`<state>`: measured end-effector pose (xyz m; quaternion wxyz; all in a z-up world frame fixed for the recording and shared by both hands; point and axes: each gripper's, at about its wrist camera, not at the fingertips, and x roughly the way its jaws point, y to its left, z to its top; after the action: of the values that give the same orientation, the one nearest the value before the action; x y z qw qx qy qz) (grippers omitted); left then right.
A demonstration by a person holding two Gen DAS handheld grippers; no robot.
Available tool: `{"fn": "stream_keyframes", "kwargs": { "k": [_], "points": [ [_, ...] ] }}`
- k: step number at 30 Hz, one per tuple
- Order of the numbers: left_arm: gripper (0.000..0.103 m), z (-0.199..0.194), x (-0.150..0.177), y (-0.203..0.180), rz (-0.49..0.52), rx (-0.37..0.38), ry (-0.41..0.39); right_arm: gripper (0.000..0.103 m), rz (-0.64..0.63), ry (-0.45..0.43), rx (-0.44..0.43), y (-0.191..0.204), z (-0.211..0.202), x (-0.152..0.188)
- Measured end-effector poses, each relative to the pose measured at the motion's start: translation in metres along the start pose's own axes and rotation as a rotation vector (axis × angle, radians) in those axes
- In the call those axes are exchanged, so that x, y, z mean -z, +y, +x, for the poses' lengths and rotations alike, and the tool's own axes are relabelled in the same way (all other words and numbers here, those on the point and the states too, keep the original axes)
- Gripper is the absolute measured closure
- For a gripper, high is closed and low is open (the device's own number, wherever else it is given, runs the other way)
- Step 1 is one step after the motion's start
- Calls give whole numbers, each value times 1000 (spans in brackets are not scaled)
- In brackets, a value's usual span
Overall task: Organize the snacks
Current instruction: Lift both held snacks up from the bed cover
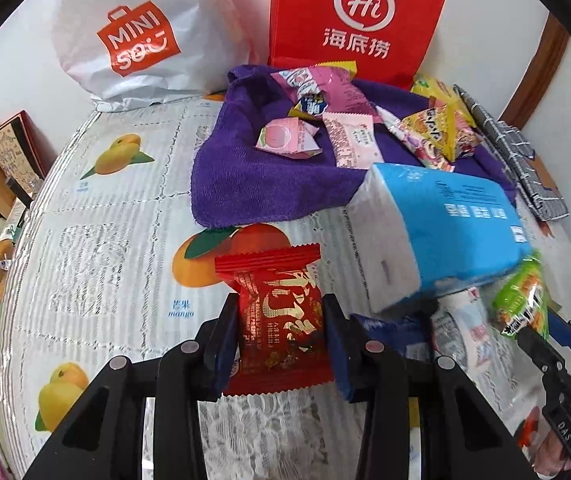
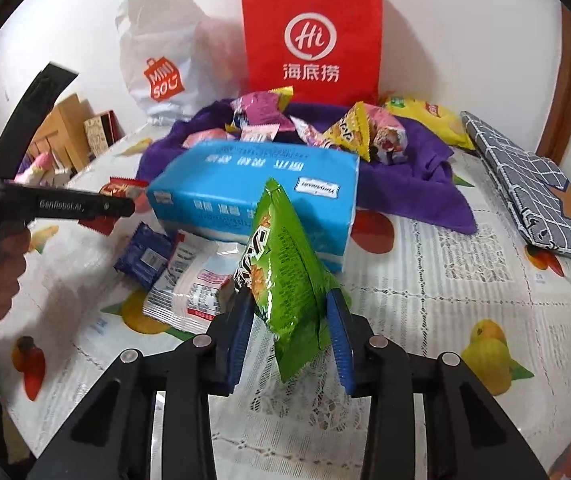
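Both jaws are gripping: left gripper (image 1: 281, 332) holding red foil snack packet (image 1: 279, 320), right gripper (image 2: 291, 332) holding green snack pouch (image 2: 281, 276), above counter. Next: carrying both toward purple towel (image 1: 245, 172) pile, I'd guess.

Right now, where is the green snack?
The green snack is held upright in the right gripper, just in front of the blue tissue pack, above the fruit-print tablecloth.
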<state>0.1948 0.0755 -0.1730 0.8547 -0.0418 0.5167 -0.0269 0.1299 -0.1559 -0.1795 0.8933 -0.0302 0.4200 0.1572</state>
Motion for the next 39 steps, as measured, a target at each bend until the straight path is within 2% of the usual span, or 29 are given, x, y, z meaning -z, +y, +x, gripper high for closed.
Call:
{"fn": "stream_keyframes", "kwargs": {
  "k": [4, 8, 10, 12, 16, 22, 23, 27, 39],
  "points": [
    [65, -13, 6, -4, 3, 20, -20, 80, 20, -11, -3, -2, -11, 0],
    [65, -20, 11, -8, 0, 29, -25, 81, 24, 12, -18, -3, -12, 4],
    [65, -23, 15, -9, -6, 37, -27, 74, 17, 6, -31, -2, -11, 6],
    [65, -25, 18, -9, -11, 47, -25, 51, 14, 3, -30, -2, -7, 6],
    [65, -27, 24, -10, -12, 43, -23, 49, 26, 16, 6, -5, 11, 5],
    [65, -28, 27, -11, -10, 30, -22, 45, 17, 63, -14, -3, 34, 1],
    [65, -28, 27, -11, -13, 31, -24, 45, 14, 65, -20, -3, 35, 1],
    [65, -30, 27, -12, -13, 31, -30, 61, -4, 56, -26, 0, 35, -3],
    [65, -47, 19, -26, 12, 60, -57, 70, 5, 6, -61, -2, 5, -4]
  ]
}}
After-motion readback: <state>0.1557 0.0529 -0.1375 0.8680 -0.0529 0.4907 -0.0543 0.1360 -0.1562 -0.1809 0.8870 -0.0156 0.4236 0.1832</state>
